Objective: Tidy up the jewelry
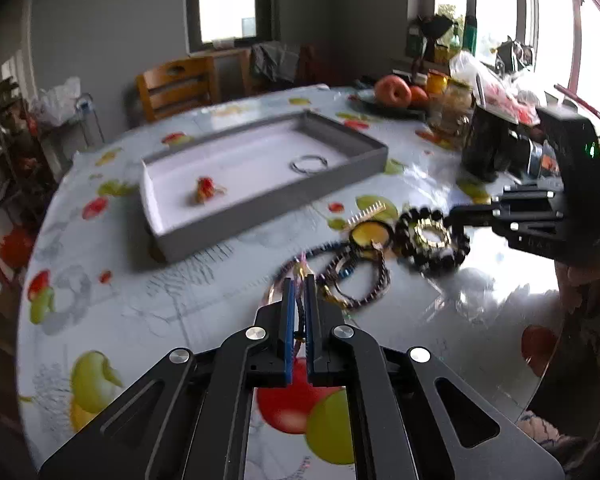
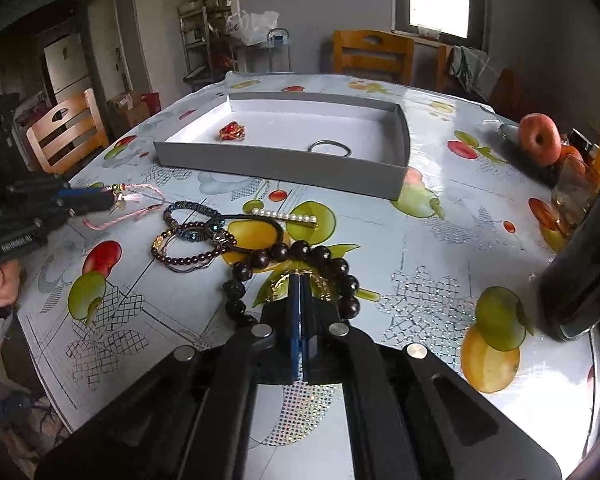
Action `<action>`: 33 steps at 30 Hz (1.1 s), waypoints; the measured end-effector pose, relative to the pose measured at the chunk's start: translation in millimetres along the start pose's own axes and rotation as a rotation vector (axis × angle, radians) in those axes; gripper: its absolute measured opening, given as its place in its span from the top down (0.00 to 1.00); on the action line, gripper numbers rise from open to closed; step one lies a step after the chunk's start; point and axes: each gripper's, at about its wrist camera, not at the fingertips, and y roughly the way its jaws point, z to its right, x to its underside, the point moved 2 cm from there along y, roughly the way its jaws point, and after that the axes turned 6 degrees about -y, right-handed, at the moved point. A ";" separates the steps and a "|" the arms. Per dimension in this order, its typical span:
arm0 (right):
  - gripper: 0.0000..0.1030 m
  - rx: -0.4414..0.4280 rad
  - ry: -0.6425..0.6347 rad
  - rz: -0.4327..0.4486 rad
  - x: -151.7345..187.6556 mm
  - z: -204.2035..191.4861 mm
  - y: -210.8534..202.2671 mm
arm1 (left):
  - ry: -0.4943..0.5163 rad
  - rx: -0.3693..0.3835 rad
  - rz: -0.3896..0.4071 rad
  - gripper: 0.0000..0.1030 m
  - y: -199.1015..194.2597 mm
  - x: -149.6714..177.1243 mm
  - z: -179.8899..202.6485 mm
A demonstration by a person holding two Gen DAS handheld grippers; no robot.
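The left tongs (image 1: 299, 280) were closed to a narrow gap on the pink cord bracelet (image 2: 134, 204), whose loop trailed out past the tips toward the middle of the surface (image 1: 148, 304). The right tongs (image 2: 301, 278) were pressed nearly shut inside the ring of the dark wooden bead bracelet (image 2: 300, 264), apparently nipping the small gold chain piece (image 1: 432, 235) that lay within it; whether they truly gripped it I could not tell. Between the two lay the rest of the pile: a purple bead bracelet (image 2: 188, 258), a black hair tie (image 2: 244, 232) and a pearl hair clip (image 2: 286, 216). The grey tray (image 2: 284, 164), holding a red ornament (image 2: 231, 131) and a metal ring (image 2: 332, 147), sat straight ahead of both tongs, beyond the pile, long side facing them. By my judgement, each load had to go forward over the near wall.
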 end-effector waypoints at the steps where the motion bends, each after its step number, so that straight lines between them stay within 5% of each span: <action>1: 0.92 -0.001 0.000 -0.001 -0.3 0.1 0.6 | -0.002 -0.003 0.007 0.95 -2.4 -2.9 -1.1; 3: 0.75 -0.007 -0.003 -0.006 -0.9 -0.5 3.0 | -0.007 -0.008 0.024 0.95 -8.0 -10.1 -5.8; 5: 0.71 -0.014 -0.010 -0.014 -1.3 -2.3 5.7 | -0.011 -0.012 0.035 0.96 -11.1 -14.8 -8.9; 16: 0.67 0.005 -0.037 -0.073 0.8 -1.6 25.0 | -0.018 0.004 0.022 0.96 -10.8 -15.8 -15.0; 18: 0.63 0.005 -0.036 -0.075 0.2 -0.1 26.0 | -0.016 0.003 0.006 0.90 -7.2 -10.9 -15.4; 20: 0.60 0.004 -0.037 -0.077 -0.8 1.0 27.7 | -0.015 -0.002 -0.007 0.70 -4.3 -5.5 -17.3; 25: 0.52 0.000 -0.059 -0.089 -2.2 -3.0 32.4 | -0.002 0.007 -0.059 0.53 3.4 12.0 -20.9; 31: 0.53 0.000 -0.065 -0.096 -3.2 -4.5 36.2 | 0.029 0.002 -0.112 0.30 10.3 31.3 -20.6; 33: 0.64 -0.011 -0.064 -0.096 -2.9 -5.3 36.4 | 0.019 0.002 -0.126 0.30 12.8 33.8 -22.8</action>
